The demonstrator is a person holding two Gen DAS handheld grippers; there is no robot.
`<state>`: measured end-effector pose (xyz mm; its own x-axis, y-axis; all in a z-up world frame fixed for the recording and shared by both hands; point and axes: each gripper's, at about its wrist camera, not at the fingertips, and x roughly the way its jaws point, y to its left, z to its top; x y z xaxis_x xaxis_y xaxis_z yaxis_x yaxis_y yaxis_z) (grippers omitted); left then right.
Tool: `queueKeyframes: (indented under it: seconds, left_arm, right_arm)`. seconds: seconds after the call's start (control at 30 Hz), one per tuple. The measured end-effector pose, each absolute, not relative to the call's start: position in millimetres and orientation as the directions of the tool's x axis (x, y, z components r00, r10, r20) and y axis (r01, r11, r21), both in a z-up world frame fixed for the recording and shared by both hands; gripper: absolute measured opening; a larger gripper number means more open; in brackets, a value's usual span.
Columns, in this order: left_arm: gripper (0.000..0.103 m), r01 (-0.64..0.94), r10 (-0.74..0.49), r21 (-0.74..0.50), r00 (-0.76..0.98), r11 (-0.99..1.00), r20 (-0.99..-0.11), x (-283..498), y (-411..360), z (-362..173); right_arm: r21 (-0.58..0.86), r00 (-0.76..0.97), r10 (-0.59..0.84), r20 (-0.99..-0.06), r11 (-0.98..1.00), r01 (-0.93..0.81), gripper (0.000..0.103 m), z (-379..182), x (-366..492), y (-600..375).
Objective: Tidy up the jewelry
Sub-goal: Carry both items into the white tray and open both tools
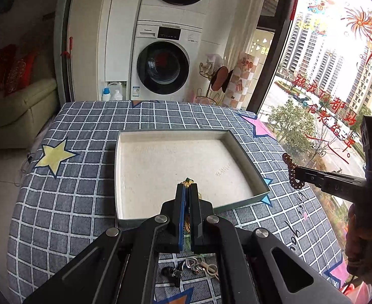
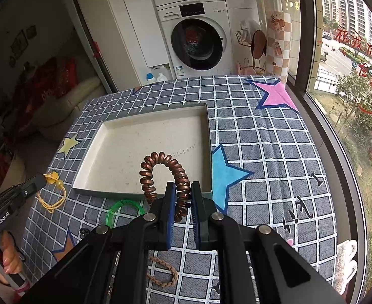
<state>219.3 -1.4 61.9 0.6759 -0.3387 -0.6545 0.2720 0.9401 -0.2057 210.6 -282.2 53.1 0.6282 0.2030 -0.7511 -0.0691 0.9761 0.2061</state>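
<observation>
A shallow box with a cream floor and nothing in it lies on the checked cloth. My left gripper is shut on a yellow hair tie with a flower charm, held above the box's near edge. The tie's loop hangs down below the fingers. My right gripper is shut on a brown spiral hair tie, lifted over the box's near right corner. On the cloth below lie a green plastic bangle, a braided tan ring and small metal charms.
The table wears a grey checked cloth with coloured stars. Stacked washing machines stand behind it, a sofa to the left and a large window to the right. A person's hand grips the left tool's handle.
</observation>
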Motion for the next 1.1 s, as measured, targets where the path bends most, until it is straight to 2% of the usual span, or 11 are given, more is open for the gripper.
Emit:
queueKeyframes:
  seconds: [0.17, 0.37, 0.67, 0.9, 1.1]
  left_arm:
    - [0.015, 0.262, -0.326, -0.198, 0.684, 0.945, -0.653, 265, -12, 55]
    - [0.015, 0.216, -0.302, -0.211, 0.656, 0.953, -0.692, 318, -20, 22]
    - [0.015, 0.169, -0.186, -0.103, 0.608, 0.980, -0.772, 363, -31, -39]
    - [0.015, 0.147, -0.094, -0.004, 0.609, 0.989, -0.788, 365, -35, -58]
    - [0.015, 0.127, -0.022, 0.070, 0.608, 0.989, -0.793, 364, -39, -61]
  right_arm:
    - [0.225, 0.619, 0.225, -0.752, 0.971, -0.078, 0.013, 55, 262, -272]
    - [0.188, 0.586, 0.201, -0.785, 0.979, -0.083, 0.013, 32, 318, -253]
    - [0.187, 0.518, 0.188, -0.835, 0.981, -0.054, 0.013, -28, 362, -245]
    - [0.159, 0.494, 0.163, -0.854, 0.986, -0.050, 0.013, -56, 370, -243]
    - [0.145, 0.504, 0.155, -0.850, 0.988, -0.058, 0.016, -55, 368, -240]
